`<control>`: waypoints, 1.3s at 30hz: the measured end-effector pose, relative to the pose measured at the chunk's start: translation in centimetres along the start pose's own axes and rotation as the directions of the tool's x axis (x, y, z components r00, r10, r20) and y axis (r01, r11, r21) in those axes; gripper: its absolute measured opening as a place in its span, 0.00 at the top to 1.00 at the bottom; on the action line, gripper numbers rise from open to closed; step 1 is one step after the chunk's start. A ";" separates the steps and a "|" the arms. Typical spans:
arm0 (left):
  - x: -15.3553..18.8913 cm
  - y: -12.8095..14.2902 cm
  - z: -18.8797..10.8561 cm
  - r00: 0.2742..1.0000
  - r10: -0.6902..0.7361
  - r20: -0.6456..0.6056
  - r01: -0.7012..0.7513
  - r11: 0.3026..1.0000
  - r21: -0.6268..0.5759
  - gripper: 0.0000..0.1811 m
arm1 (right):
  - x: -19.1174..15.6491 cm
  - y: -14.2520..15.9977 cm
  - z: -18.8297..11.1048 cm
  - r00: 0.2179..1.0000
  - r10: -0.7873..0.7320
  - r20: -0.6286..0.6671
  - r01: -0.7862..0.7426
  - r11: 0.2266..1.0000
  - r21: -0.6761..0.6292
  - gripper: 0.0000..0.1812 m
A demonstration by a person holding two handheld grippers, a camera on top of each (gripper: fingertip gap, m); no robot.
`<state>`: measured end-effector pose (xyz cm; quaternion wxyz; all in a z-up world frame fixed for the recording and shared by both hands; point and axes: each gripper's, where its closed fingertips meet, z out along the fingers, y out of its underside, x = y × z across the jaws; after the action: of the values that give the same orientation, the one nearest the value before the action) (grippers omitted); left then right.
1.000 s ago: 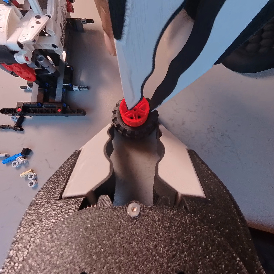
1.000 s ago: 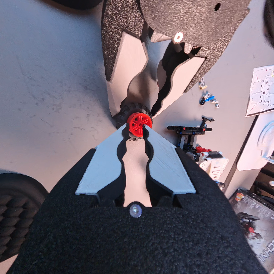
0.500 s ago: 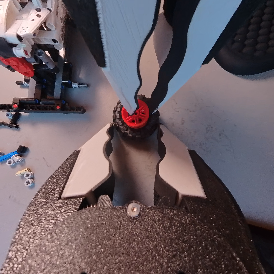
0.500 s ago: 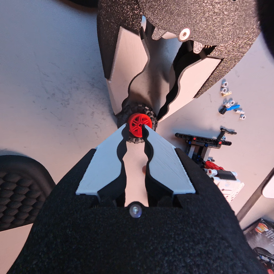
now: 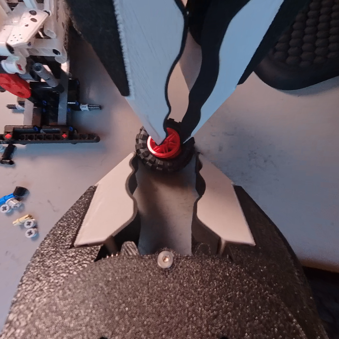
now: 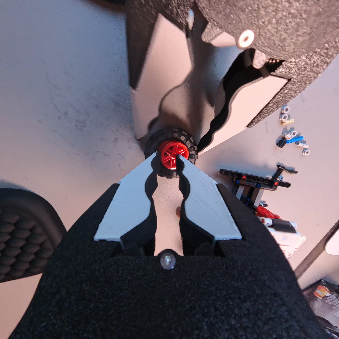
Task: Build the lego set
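A small black lego tyre (image 5: 161,165) with a red wheel rim (image 5: 167,148) set in it is held just above the grey table (image 5: 266,146). My left gripper (image 5: 166,157) is shut on the tyre, one fingertip on each side of the tread. My right gripper (image 5: 174,141) comes in from the opposite side and is shut on the red rim. In the right wrist view my right gripper (image 6: 167,155) pinches the rim (image 6: 174,153): one tip is at its left edge and one is near its hub. The tyre (image 6: 190,145) sits between my left gripper's tips (image 6: 169,142).
A part-built white, black and red lego model (image 5: 36,82) with a black beam (image 5: 47,136) lies to the left, also in the right wrist view (image 6: 256,190). Small loose pins (image 5: 16,203) lie near it. A black knobbly object (image 5: 302,45) and a box (image 6: 322,300) lie nearby. My two grippers' fingertips are within a few centimetres of each other.
The red rim has gone deeper into the tyre. My right gripper has come closer and steeper over it. Both grippers have kept their hold.
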<state>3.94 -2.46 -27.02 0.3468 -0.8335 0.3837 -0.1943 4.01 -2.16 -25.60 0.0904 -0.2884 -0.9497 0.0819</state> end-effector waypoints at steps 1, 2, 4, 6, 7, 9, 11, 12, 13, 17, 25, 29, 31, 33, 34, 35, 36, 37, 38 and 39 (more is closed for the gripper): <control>-0.2 0.1 -0.1 1.000 0.008 0.013 -0.008 1.000 -0.002 0.68 | -0.1 0.0 -0.1 1.000 -0.018 0.012 0.018 1.000 -0.015 0.92; -0.2 0.1 -0.1 1.000 0.005 0.009 -0.005 1.000 0.000 0.68 | -0.1 0.0 0.0 0.999 -0.038 0.028 0.039 0.999 -0.024 0.92; 0.0 0.2 -0.3 1.000 0.001 -0.019 -0.001 1.000 0.004 0.68 | 0.1 -0.2 0.1 0.997 -0.058 0.048 0.060 0.997 -0.053 0.92; 0.7 0.2 -0.2 0.998 0.031 -0.051 -0.031 1.000 -0.001 0.60 | 0.1 -0.1 0.1 0.997 -0.074 0.013 0.075 0.995 -0.062 0.92; 0.7 0.3 -0.2 0.998 0.039 -0.043 -0.039 0.999 -0.003 0.59 | 0.1 -0.1 0.1 0.995 -0.098 -0.020 0.097 0.994 -0.058 0.92; -0.1 0.3 -0.1 0.999 0.035 0.011 -0.035 0.999 -0.007 0.69 | -0.3 -0.2 0.0 0.981 -0.180 -0.076 0.174 0.982 -0.071 0.92; 0.0 0.3 -0.1 0.999 0.044 0.003 -0.044 0.999 -0.009 0.67 | -0.6 -0.6 -0.2 0.962 -0.255 -0.097 0.247 0.965 -0.084 0.92; 0.0 0.3 -0.1 0.999 0.042 0.001 -0.042 0.999 -0.007 0.67 | -0.6 -0.6 -0.2 0.956 -0.274 -0.102 0.266 0.960 -0.084 0.92; 0.0 0.3 -0.2 0.999 0.032 -0.008 -0.032 0.999 -0.004 0.67 | -0.5 -0.6 -0.2 0.952 -0.287 -0.108 0.280 0.957 -0.074 0.92; 0.1 0.1 -0.3 0.999 0.007 -0.031 -0.007 1.000 0.010 0.70 | -0.1 -0.5 -0.6 0.985 -0.109 -0.135 0.120 0.990 0.077 0.91; 0.2 0.1 -0.3 0.999 0.005 -0.032 -0.005 1.000 0.007 0.70 | -0.4 -1.1 -1.1 0.981 0.134 -0.138 -0.107 0.976 0.189 0.95; 0.3 0.1 -0.4 0.998 -0.027 -0.057 0.027 1.000 0.008 0.71 | -0.7 -0.8 -0.6 0.984 0.035 -0.175 -0.019 0.996 0.092 0.97; 0.4 0.0 -0.5 0.993 -0.058 -0.098 0.060 0.998 0.012 0.71 | -0.9 -1.0 -0.5 0.973 -0.104 -0.204 0.109 0.994 0.016 0.98; 0.4 0.0 -0.7 0.987 -0.082 -0.137 0.084 0.996 0.010 0.72 | -1.0 -1.0 -0.4 0.967 -0.175 -0.184 0.173 0.985 -0.026 0.99; 0.5 0.0 -0.8 0.983 -0.093 -0.157 0.095 0.995 0.008 0.72 | -1.0 -1.1 -0.4 0.967 -0.194 -0.166 0.191 0.981 -0.035 0.99; 0.5 -0.1 -0.9 0.979 -0.104 -0.177 0.107 0.994 0.008 0.72 | -1.1 -1.2 -0.3 0.967 -0.209 -0.147 0.205 0.978 -0.042 0.99; 0.5 -0.1 -1.0 0.973 -0.117 -0.197 0.122 0.992 0.012 0.72 | -1.1 -1.2 -0.2 0.966 -0.225 -0.129 0.220 0.974 -0.052 0.99; 0.4 -0.2 -1.3 0.968 -0.130 -0.216 0.138 0.990 0.025 0.74 | -1.1 -1.3 -0.2 0.964 -0.239 -0.115 0.234 0.971 -0.054 0.99; 0.4 -0.3 -1.5 0.963 -0.137 -0.231 0.149 0.988 0.039 0.75 | -1.2 -1.5 0.0 0.966 -0.236 -0.104 0.233 0.972 -0.041 0.99; 0.3 -0.4 -1.7 0.965 -0.133 -0.226 0.148 0.988 0.053 0.77 | -1.3 -1.5 0.1 0.975 -0.202 -0.090 0.202 0.979 -0.013 0.99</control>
<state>3.30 -3.24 -25.53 0.3158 -0.8193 0.3529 -0.3233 4.26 -4.16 -25.52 0.1409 -0.1940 -0.9692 0.0572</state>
